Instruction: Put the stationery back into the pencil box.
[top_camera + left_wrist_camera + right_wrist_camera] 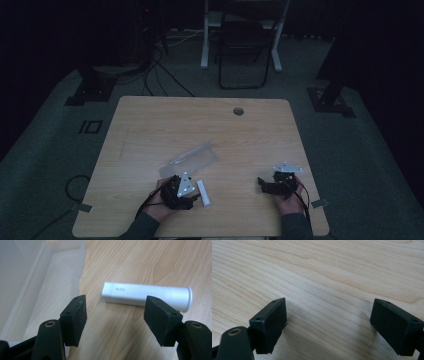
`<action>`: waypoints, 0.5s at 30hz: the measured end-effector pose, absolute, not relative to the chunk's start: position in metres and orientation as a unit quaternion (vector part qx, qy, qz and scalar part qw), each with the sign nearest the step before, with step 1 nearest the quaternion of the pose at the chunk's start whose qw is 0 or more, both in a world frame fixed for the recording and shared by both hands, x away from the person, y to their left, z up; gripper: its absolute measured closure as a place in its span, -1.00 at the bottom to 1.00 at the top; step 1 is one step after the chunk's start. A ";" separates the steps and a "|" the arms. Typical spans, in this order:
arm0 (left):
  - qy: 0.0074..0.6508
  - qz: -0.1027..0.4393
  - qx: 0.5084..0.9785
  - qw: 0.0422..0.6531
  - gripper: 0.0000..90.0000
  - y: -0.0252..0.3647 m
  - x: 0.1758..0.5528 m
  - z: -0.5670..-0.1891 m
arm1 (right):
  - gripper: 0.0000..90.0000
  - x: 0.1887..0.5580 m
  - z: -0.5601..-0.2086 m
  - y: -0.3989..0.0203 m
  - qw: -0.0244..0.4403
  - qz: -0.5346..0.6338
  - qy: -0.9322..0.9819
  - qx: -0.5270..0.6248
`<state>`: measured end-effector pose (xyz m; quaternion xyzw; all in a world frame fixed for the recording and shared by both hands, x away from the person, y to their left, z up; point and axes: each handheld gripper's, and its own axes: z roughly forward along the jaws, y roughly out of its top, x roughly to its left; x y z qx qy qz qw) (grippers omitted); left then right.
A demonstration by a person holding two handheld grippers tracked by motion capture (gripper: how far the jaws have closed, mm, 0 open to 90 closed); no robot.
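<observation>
Both black fingers (75, 317) of the left gripper (192, 198) stand well apart with nothing clamped between them, and beyond their tips lies one white tube (146, 295), flat on its side on the wooden table (150, 125). No pad touches the tube; it has a small flared rim at one end and a squarer end with tiny printed characters at the other. In the high view the same tube (204, 193) lies just beside the left gripper, on its right, near the front edge of the table. One clear plastic box (194, 156) lies on the table just behind the tube and the left gripper; its pale wall (30, 285) shows at the left of the left gripper view, close to the tube's squarer end but apart from it. On the other side, the right gripper (261, 183) rests low over bare wood, well apart from the tube, and its two fingers (270, 322) are spread wide with only table grain between them. One round hole (238, 111) sits near the table's far edge, and one dark chair (245, 45) stands on the floor beyond
</observation>
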<state>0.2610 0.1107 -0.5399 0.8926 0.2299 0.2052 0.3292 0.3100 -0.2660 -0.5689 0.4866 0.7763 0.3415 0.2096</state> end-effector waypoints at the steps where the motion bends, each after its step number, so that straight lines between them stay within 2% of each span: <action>1: 0.229 0.205 0.893 0.328 -0.23 0.111 0.261 -0.540 | -0.70 0.310 -0.569 -0.266 0.210 0.342 0.776 0.487; 15: 0.221 0.195 0.902 0.316 -0.48 0.095 0.263 -0.544 | -0.70 0.310 -0.569 -0.266 0.210 0.342 0.776 0.486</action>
